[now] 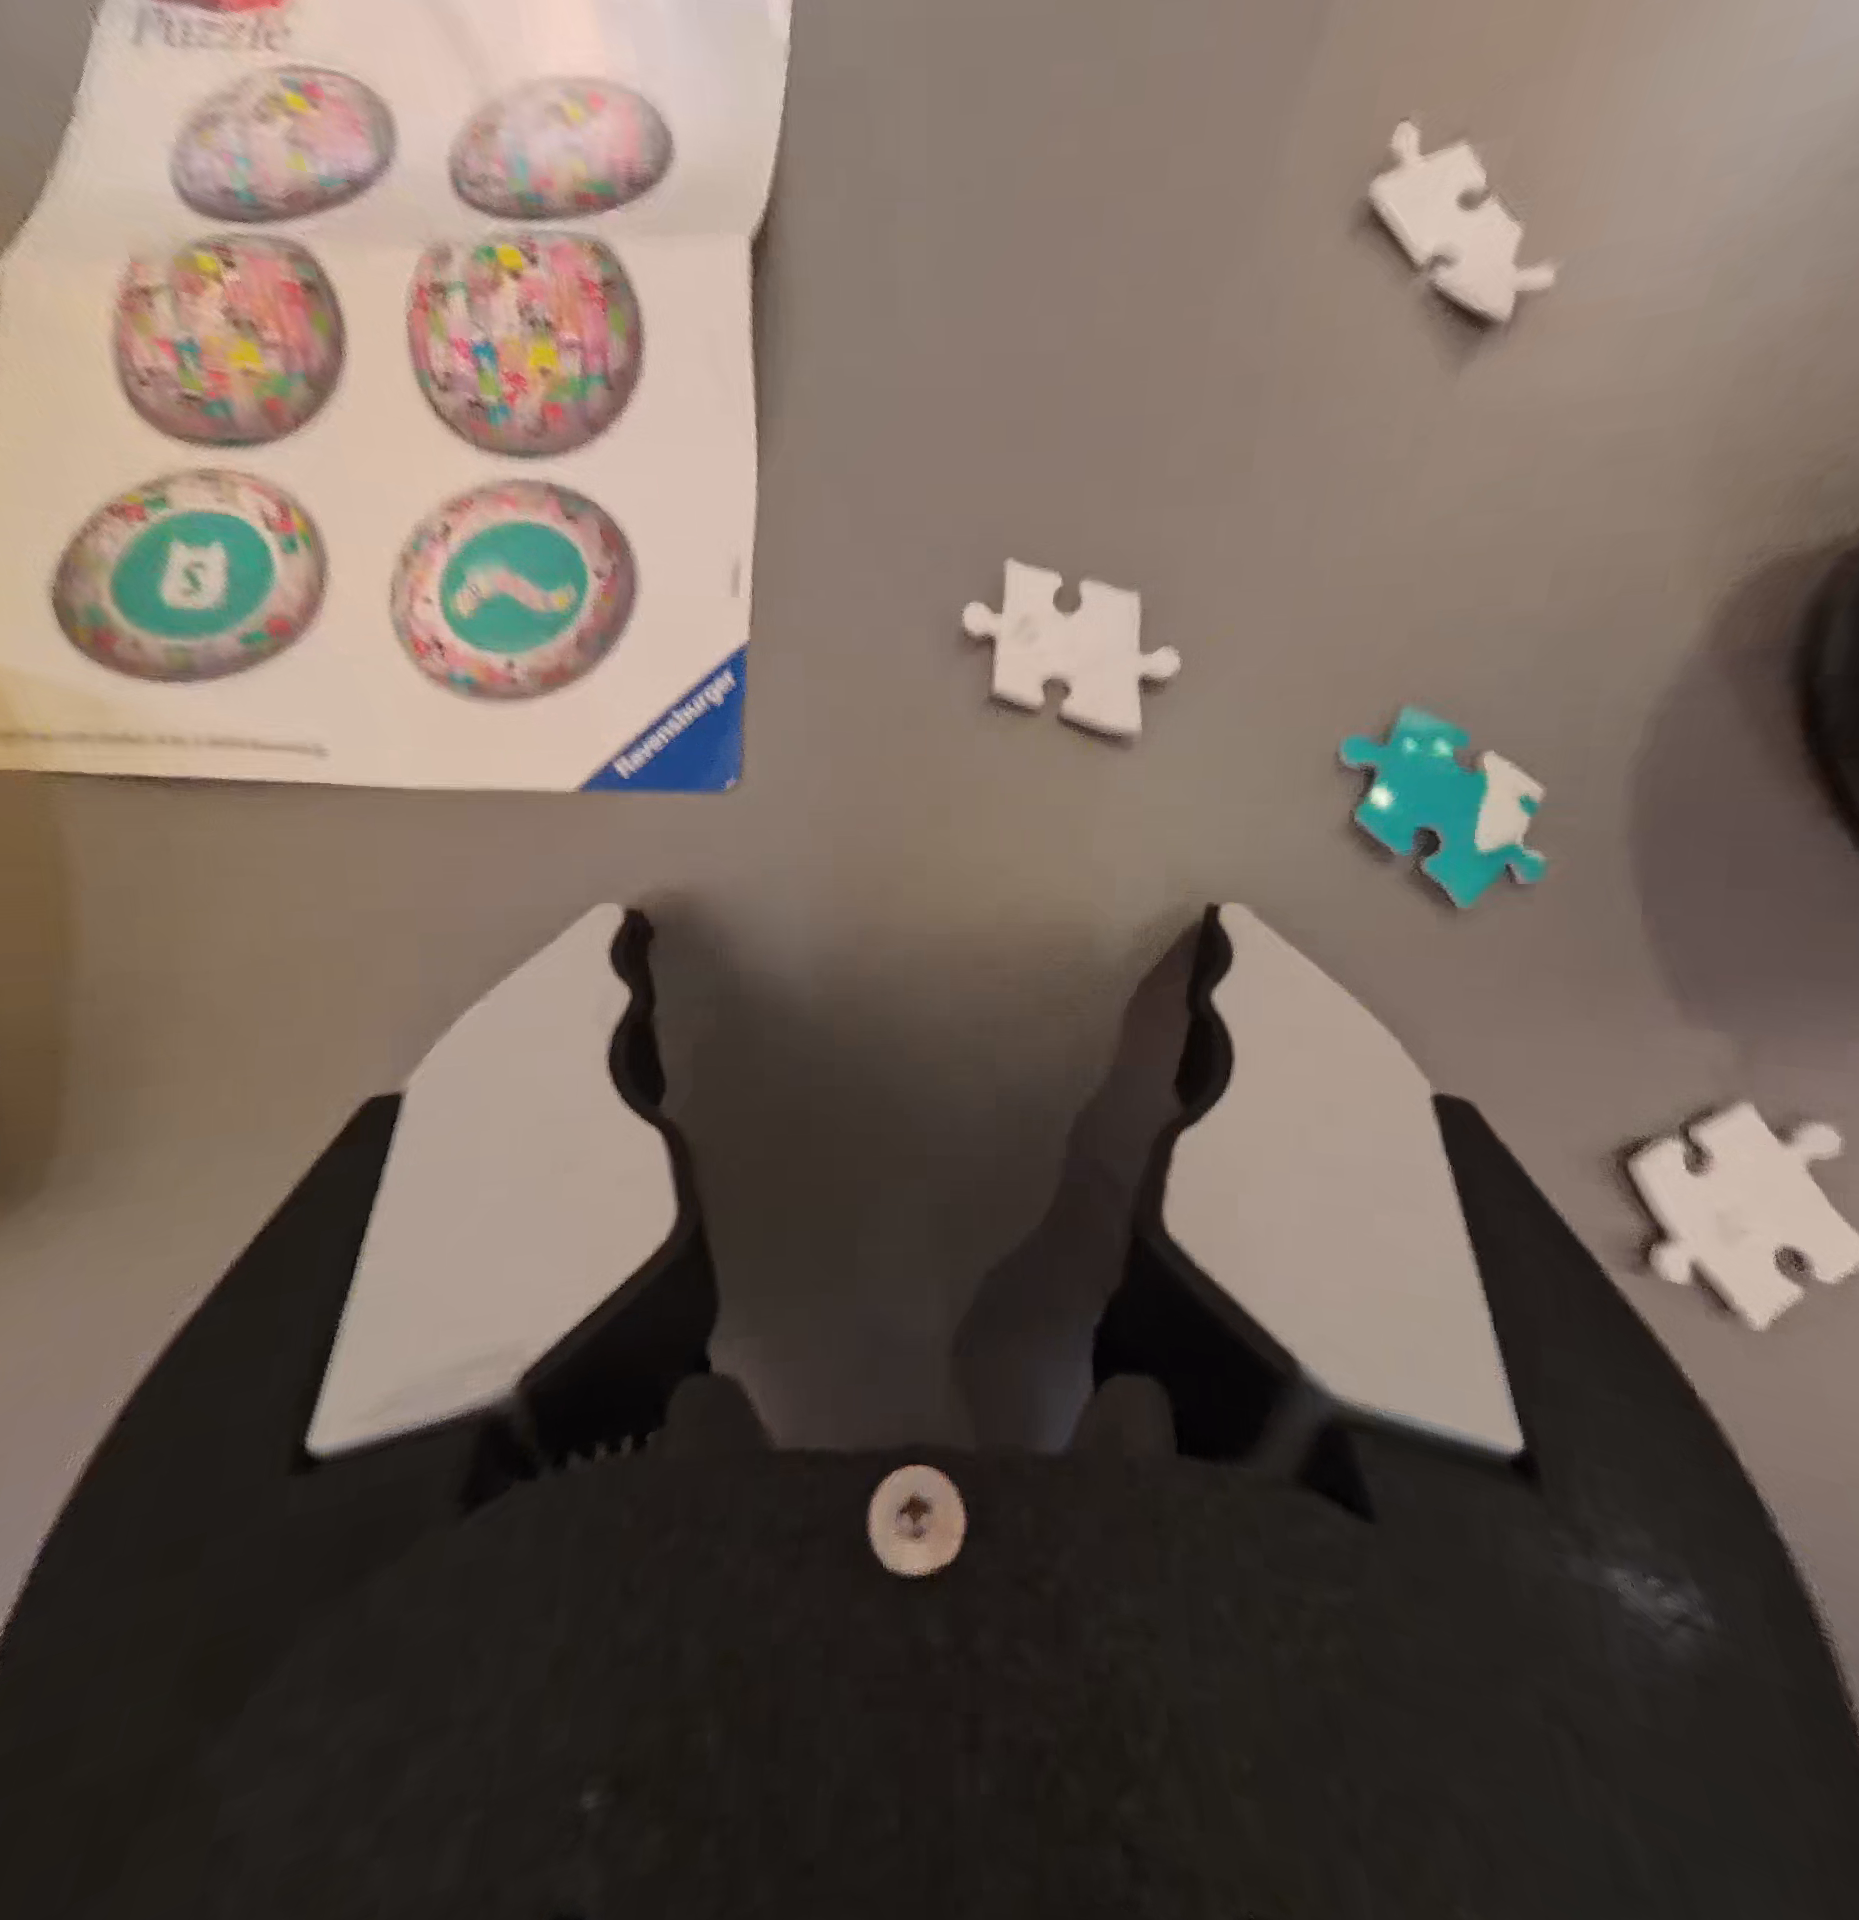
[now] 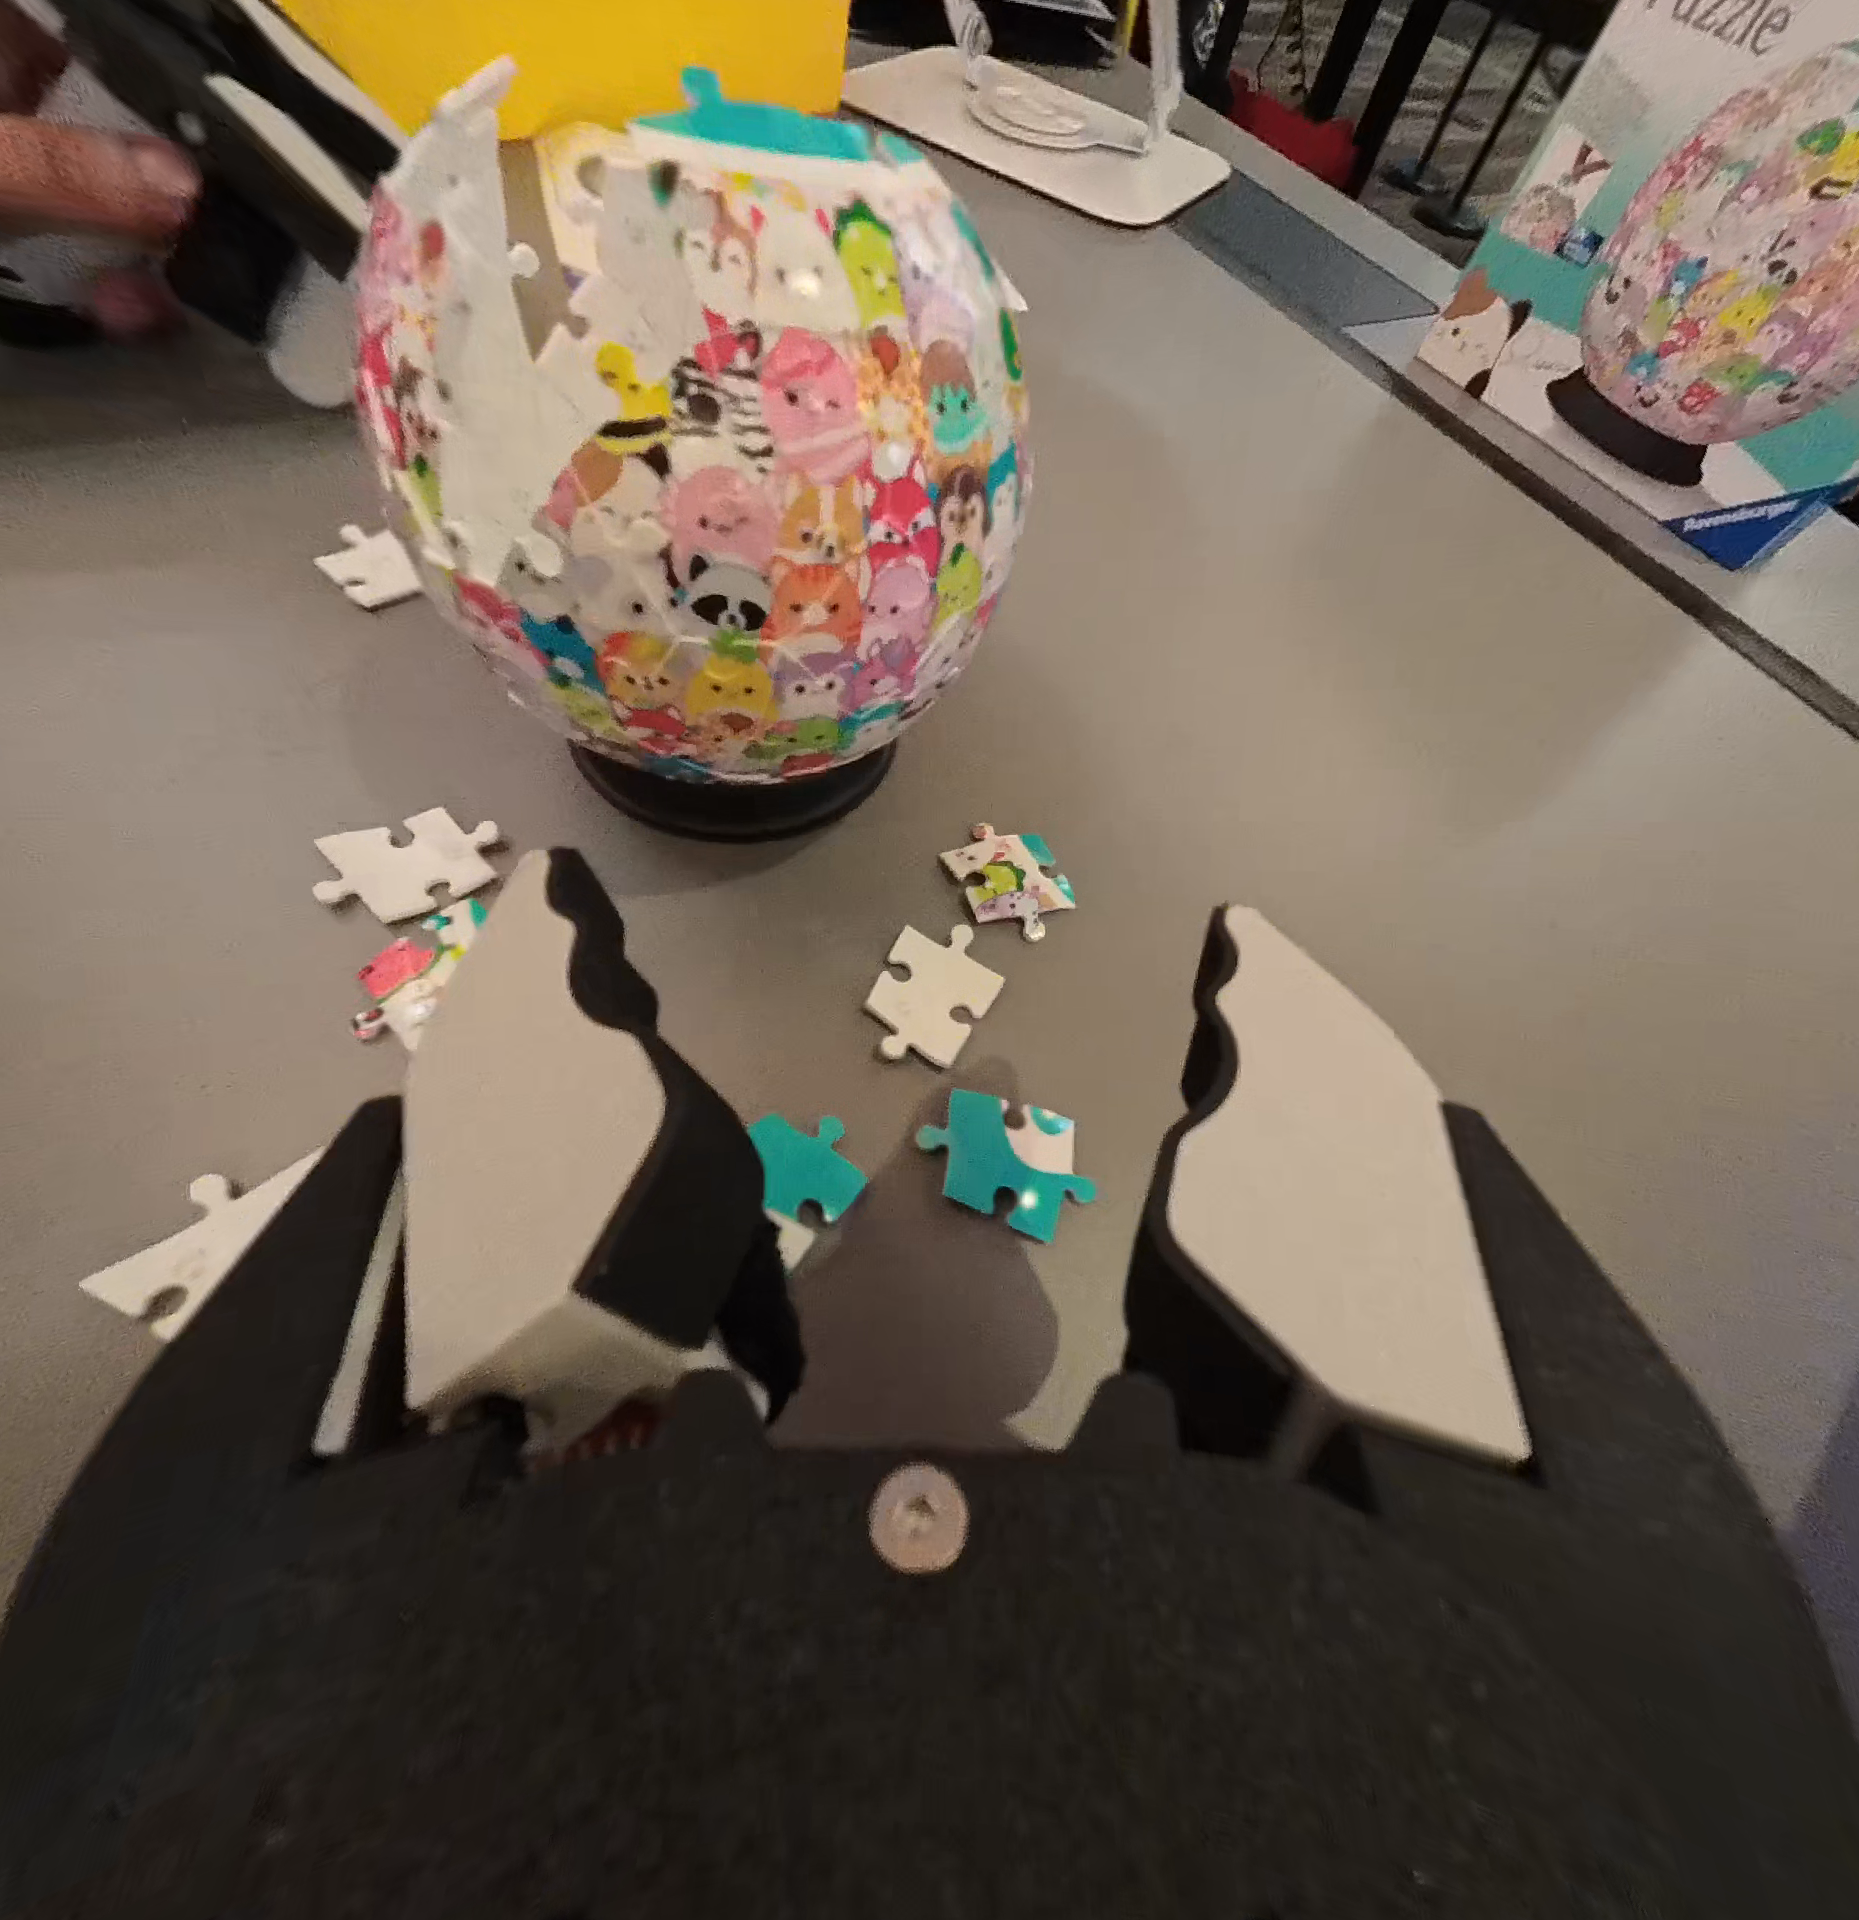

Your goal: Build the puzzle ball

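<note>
Printed puzzle box, folded leaflet

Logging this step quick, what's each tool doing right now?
Left tool: open, empty, above the table.
Right tool: open, empty, above loose pieces.

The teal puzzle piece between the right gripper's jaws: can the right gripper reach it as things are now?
Probably yes. The right gripper is open and empty, and the teal puzzle piece lies flat on the grey table with nothing over it.
</note>
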{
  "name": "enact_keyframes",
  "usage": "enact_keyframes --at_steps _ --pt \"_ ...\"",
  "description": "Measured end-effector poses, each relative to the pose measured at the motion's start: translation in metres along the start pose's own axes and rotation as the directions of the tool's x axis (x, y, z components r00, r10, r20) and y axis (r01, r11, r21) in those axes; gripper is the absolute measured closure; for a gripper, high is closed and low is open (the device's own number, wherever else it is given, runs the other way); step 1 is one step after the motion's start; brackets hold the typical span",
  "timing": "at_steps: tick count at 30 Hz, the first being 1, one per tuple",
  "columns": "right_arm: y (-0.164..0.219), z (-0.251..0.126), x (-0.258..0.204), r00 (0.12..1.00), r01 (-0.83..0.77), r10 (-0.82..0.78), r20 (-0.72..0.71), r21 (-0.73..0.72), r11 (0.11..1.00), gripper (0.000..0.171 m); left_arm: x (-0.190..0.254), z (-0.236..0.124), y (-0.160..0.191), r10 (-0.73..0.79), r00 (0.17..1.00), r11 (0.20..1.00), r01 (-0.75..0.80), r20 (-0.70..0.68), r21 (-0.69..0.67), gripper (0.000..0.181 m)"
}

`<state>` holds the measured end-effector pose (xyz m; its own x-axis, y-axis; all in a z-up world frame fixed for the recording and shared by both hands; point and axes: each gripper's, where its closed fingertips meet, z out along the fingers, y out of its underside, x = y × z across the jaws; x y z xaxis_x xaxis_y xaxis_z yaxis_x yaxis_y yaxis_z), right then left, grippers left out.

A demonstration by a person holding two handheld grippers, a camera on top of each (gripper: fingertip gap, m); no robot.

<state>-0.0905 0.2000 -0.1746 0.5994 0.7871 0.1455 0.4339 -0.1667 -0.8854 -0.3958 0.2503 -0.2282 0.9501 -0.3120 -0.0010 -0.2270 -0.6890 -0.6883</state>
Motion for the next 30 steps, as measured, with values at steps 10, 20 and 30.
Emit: enact_keyframes --at_steps 10,20,30 --pt "-0.002 -0.001 0.0 0.998 0.052 -0.051 -0.033 0.023 0.998 0.075 -0.002 0.006 -0.005 -0.061 0.996 0.998 0.061 0.062 -0.004 0.079" --pt "-0.023 -0.01 -0.032 0.993 0.057 -0.069 0.092 0.121 0.991 0.093 -0.002 0.006 -0.005 -0.061 0.996 0.998 0.062 0.062 -0.005 0.079" --pt "-0.026 0.004 -0.066 0.902 -0.287 0.269 0.337 0.005 0.958 0.097 -0.002 0.006 -0.005 -0.061 0.996 0.998 0.061 0.062 -0.004 0.079"
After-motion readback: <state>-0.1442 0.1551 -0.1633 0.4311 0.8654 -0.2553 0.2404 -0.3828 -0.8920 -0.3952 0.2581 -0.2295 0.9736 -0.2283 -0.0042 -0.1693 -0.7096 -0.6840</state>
